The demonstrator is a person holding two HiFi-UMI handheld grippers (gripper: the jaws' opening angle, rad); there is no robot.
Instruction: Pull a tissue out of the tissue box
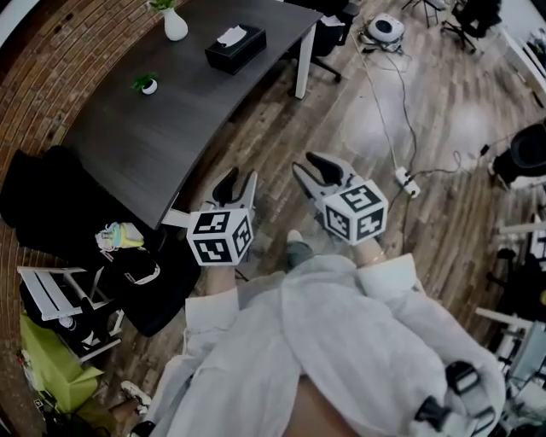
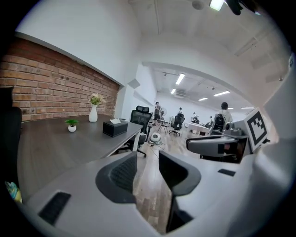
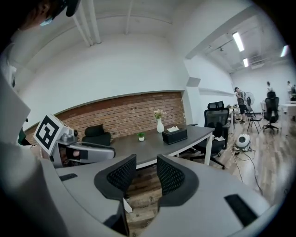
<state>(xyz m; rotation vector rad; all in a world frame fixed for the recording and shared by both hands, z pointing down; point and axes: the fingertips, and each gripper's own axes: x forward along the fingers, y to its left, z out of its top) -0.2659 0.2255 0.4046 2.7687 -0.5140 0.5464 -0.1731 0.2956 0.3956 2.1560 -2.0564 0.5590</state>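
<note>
The left claw (image 1: 238, 186) is wide open and holds nothing. The right claw (image 1: 317, 173) is wide open too, with nothing in it. Both are over the wood floor (image 1: 426, 128), off the table's (image 1: 171, 119) near edge. The black tissue box (image 1: 235, 47) sits near the table's far corner, and a white tissue (image 1: 231, 36) pokes out on top.

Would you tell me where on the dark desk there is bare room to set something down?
The desk is bare across its near half, from the potted plant to the front edge. So is the strip between the tissue box and the right end. The vase, plant and box crowd the far side.
</note>
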